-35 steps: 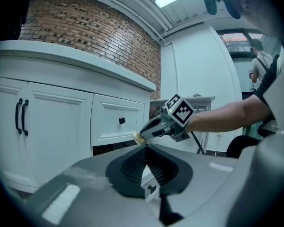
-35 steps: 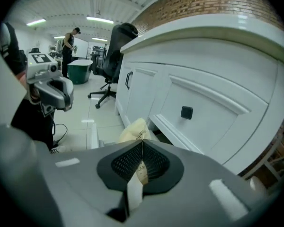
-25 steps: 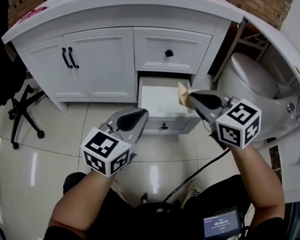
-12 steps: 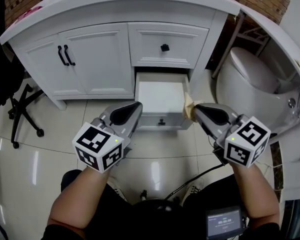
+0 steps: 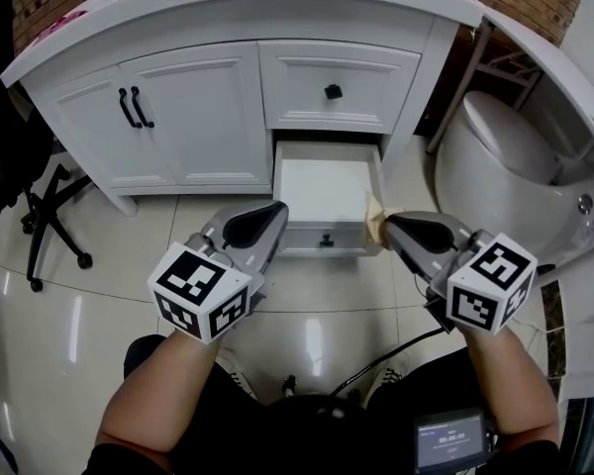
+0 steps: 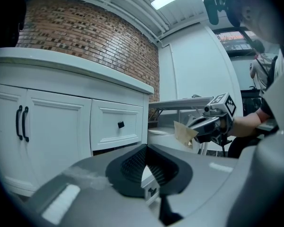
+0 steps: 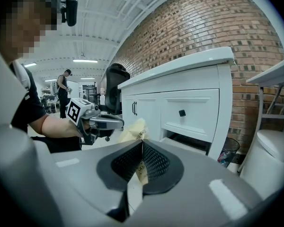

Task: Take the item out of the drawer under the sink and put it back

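The lower drawer (image 5: 326, 188) under the sink counter stands pulled open, its white inside bare. My right gripper (image 5: 387, 224) is shut on a tan paper packet (image 5: 373, 216), held just outside the drawer's front right corner. In the right gripper view the packet (image 7: 135, 129) sticks out between the closed jaws. My left gripper (image 5: 274, 212) hovers at the drawer's front left corner, shut with nothing in it. From the left gripper view, the right gripper (image 6: 209, 125) and its packet (image 6: 183, 133) show off to the right.
Above the open drawer is a shut drawer (image 5: 337, 87) with a black knob, and left of it a double-door cabinet (image 5: 168, 117). A toilet (image 5: 505, 161) stands on the right, a black office chair (image 5: 25, 191) on the left. Glossy floor tiles (image 5: 307, 315) lie below.
My right gripper has carried the packet back from over the drawer's right rim to just outside its front corner. The left gripper has hardly moved.
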Action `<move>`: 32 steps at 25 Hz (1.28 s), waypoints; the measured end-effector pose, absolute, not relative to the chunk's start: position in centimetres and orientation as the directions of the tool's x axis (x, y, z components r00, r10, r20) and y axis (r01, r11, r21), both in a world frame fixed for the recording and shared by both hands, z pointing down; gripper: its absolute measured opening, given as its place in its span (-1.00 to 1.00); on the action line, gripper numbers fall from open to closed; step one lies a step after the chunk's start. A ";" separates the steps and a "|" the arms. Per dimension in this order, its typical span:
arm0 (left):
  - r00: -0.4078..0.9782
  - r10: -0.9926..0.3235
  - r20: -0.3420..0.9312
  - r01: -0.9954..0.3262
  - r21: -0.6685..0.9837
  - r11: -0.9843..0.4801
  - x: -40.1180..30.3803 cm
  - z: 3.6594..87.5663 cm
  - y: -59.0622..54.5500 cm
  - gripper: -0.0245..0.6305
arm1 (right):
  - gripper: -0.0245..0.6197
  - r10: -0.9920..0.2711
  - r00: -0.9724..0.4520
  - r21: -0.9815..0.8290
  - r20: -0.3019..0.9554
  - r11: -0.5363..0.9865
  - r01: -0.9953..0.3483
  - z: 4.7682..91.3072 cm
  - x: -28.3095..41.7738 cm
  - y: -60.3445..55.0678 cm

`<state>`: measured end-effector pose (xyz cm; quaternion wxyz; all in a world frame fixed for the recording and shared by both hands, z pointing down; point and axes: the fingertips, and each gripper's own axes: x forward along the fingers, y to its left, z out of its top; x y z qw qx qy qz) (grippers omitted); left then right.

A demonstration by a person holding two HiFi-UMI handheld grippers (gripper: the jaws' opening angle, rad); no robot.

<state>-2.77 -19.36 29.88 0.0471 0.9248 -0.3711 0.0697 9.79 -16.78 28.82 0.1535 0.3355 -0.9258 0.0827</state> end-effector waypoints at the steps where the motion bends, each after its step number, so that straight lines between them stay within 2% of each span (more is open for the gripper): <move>1: 0.716 -0.679 0.163 -0.692 0.034 -0.721 -2.7 29.9 -19.3 -0.92 | -0.90 -0.596 -0.727 -0.051 0.341 0.761 -0.647 28.9 9.8 -16.8; 32: 0.718 -0.676 0.167 -0.690 0.037 -0.723 -2.6 29.9 -19.2 -0.91 | -0.90 -0.601 -0.716 -0.051 0.356 0.752 -0.657 29.5 9.7 -17.2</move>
